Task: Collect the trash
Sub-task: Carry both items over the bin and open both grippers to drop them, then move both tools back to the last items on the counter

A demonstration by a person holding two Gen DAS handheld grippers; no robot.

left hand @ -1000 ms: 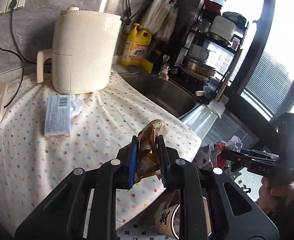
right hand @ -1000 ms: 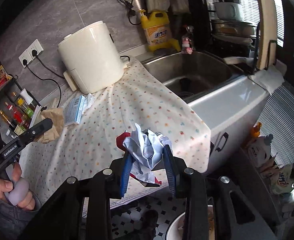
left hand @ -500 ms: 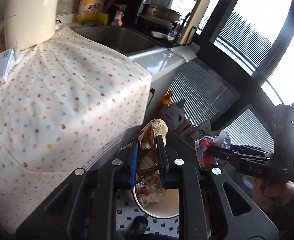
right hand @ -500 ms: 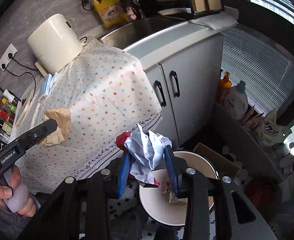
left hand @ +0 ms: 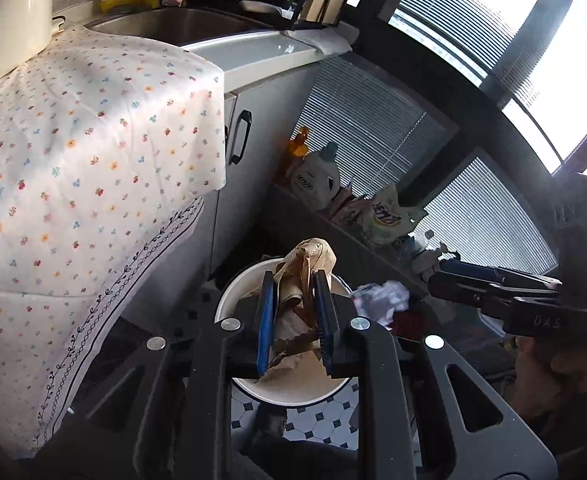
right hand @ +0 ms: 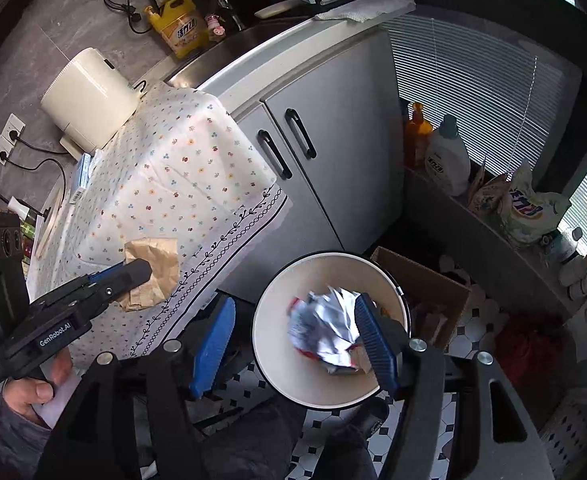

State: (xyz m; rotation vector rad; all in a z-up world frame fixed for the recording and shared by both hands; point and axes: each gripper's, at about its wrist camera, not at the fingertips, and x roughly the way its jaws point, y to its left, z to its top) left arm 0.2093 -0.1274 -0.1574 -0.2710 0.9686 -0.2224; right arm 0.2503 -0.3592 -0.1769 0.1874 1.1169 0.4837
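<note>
My left gripper [left hand: 293,320] is shut on a crumpled brown paper bag [left hand: 299,280] and holds it over the round white trash bin [left hand: 293,394] on the floor. In the right wrist view the same bag [right hand: 153,272] hangs beside the tablecloth edge. My right gripper [right hand: 293,344] is open wide above the bin [right hand: 277,356]. A crumpled white and red wrapper [right hand: 325,328], blurred, is falling into the bin, free of the fingers. It also shows in the left wrist view [left hand: 381,304].
The counter with a flowered tablecloth [right hand: 173,168] stands left of the bin, with grey cabinet doors [right hand: 313,152] behind. A cardboard box [right hand: 425,288] sits right of the bin. Detergent bottles [right hand: 447,156] and bags line a low ledge by the window.
Both grippers moved from the counter down over the bin. My right gripper opened and let go of the white wrapper, which drops into the bin. The left still holds the bag.
</note>
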